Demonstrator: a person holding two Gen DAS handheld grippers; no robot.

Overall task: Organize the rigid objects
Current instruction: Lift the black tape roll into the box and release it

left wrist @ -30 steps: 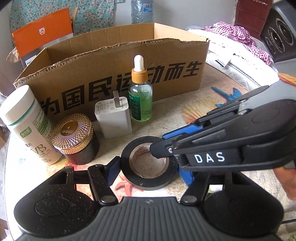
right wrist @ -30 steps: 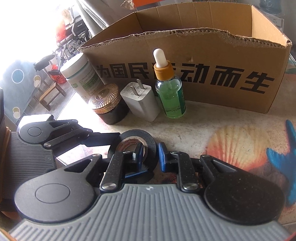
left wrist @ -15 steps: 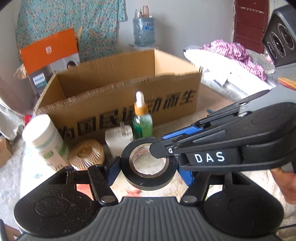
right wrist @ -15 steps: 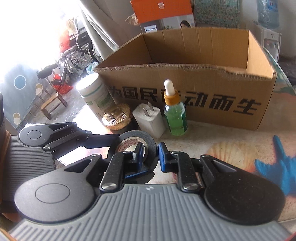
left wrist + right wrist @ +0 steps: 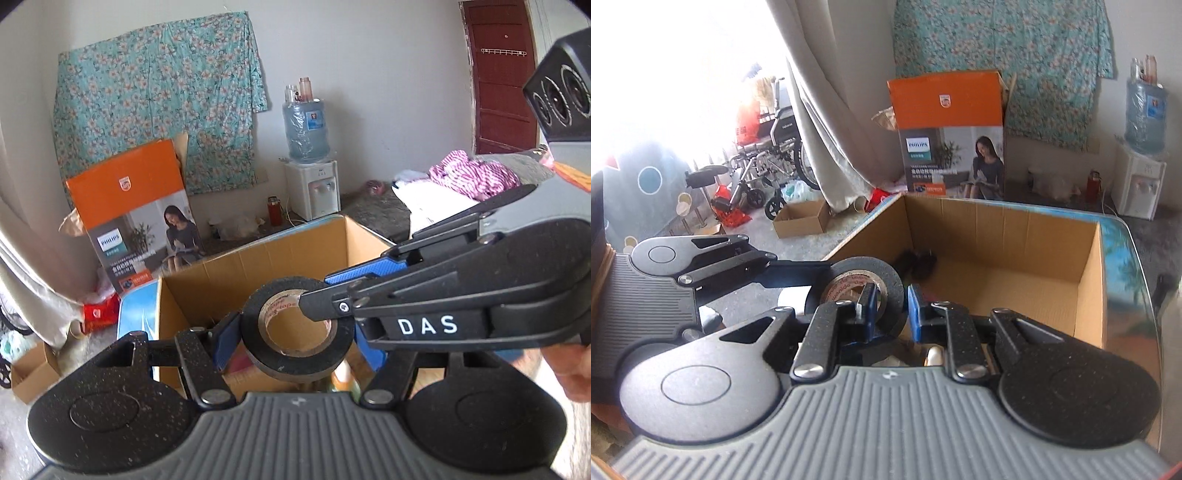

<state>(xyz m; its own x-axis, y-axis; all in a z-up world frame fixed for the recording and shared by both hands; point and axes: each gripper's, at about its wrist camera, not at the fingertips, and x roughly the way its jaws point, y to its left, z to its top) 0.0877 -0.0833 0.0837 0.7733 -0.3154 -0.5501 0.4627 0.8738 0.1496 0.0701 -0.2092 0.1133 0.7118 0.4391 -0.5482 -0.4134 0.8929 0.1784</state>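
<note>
A black roll of tape (image 5: 299, 354) is held in the air over the near edge of the open cardboard box (image 5: 207, 273). My left gripper (image 5: 295, 339) is shut on the roll's outer sides. My right gripper (image 5: 890, 306) is shut on the roll's wall (image 5: 886, 288), one finger inside the hole, one outside. In the left wrist view the right gripper (image 5: 424, 314) reaches in from the right. The box (image 5: 1086, 280) holds a dark object (image 5: 919, 262) at its far left corner. The dropper bottle's top (image 5: 934, 356) peeks out below the right gripper.
An orange Philips box (image 5: 136, 221) stands behind the cardboard box. A water dispenser (image 5: 314, 184) is by the far wall. A small cardboard box (image 5: 801, 218) and a wheelchair (image 5: 768, 158) are on the floor to the left. A speaker (image 5: 561, 96) is at the upper right.
Both grippers have lifted the tape roll off the table to above the box's rim. The bottles, jar and charger have dropped out of view below.
</note>
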